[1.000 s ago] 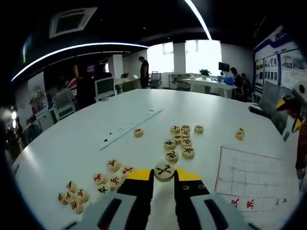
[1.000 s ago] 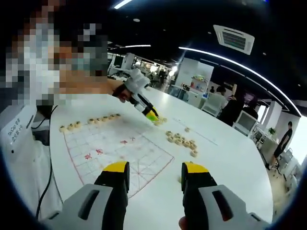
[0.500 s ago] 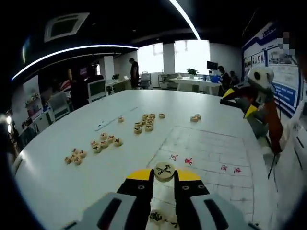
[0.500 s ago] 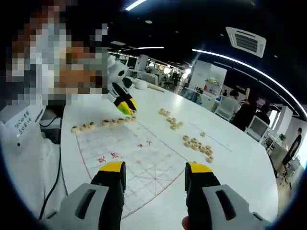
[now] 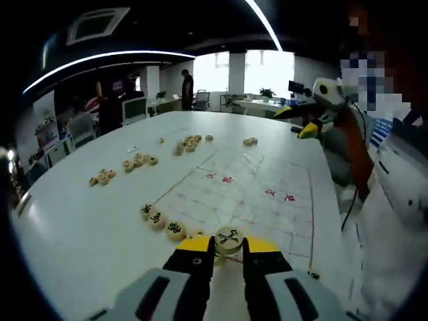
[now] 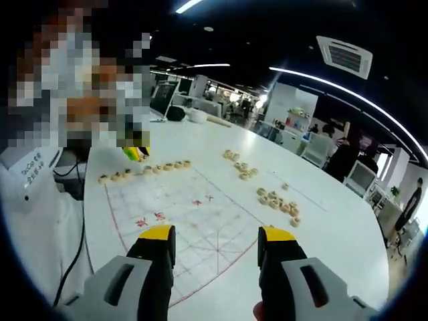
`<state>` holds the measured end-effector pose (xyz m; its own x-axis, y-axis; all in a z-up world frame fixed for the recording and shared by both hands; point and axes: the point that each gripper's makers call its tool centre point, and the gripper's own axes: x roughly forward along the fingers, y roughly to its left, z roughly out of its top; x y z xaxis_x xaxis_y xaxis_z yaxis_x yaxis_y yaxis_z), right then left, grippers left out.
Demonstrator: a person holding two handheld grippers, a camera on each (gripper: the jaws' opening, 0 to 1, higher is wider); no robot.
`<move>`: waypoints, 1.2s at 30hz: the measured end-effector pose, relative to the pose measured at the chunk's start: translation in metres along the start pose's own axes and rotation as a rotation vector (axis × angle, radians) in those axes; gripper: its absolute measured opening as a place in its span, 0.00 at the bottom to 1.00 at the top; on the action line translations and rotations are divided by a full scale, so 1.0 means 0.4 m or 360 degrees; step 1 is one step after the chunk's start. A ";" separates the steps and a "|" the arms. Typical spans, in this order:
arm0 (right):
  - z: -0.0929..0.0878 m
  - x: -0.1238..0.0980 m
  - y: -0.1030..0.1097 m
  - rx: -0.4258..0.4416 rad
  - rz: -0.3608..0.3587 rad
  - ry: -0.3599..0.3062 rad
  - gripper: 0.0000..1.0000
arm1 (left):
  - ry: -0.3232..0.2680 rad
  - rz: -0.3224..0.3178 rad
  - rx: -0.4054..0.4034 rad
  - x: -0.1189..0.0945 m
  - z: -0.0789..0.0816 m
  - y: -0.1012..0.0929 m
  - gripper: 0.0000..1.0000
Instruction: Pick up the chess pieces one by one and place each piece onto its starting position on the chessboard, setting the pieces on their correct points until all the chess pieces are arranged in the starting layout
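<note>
Right then, the left gripper point(image 5: 228, 249) held one round chess piece point(image 5: 229, 238) tight between its two yellow-tipped jaws. The piece was pale with a black mark on top. It sat at the near edge of the chessboard point(image 5: 254, 194), a thin white sheet with a grid of lines lying flat on the big white table point(image 5: 80, 221).

Just ahead of the left gripper and a bit to its left, a short row of pieces point(image 5: 160, 222) lay along the board's near edge. Two red pairs of marks showed farther out on the grid. Well beyond the board, small heaps of loose pieces point(image 5: 139, 161) lay on the table, and more point(image 5: 189, 142) sat farther off. To the far right of this view, the right gripper showed in the air above the table.

The right gripper point(image 6: 216, 242) had its jaws spread wide with nothing between them. It hung over the near corner of the board. Far ahead and to its left, a row of pieces point(image 6: 142, 171) lined the board's far edge. Off to its right, loose pieces point(image 6: 276, 200) were spread on the table.
</note>
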<state>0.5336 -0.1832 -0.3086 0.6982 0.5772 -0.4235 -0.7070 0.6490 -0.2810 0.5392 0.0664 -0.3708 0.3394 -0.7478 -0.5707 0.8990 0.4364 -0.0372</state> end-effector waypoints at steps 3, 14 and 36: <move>-0.006 0.005 0.022 -0.0032 0.0055 0.0015 0.54 | 0.0039 -0.0044 -0.0011 0.001 -0.020 -0.022 0.19; -0.008 0.009 0.062 -0.0111 0.0134 0.0030 0.54 | 0.0078 -0.0069 -0.0025 0.030 -0.040 -0.029 0.19; -0.010 0.008 0.051 -0.0102 0.0106 0.0034 0.53 | 0.0050 -0.0063 -0.0034 0.020 -0.031 -0.017 0.25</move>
<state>0.5210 -0.1702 -0.3192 0.6475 0.6068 -0.4611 -0.7579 0.5763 -0.3059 0.5323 0.0635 -0.3854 0.2944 -0.7487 -0.5939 0.9053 0.4177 -0.0778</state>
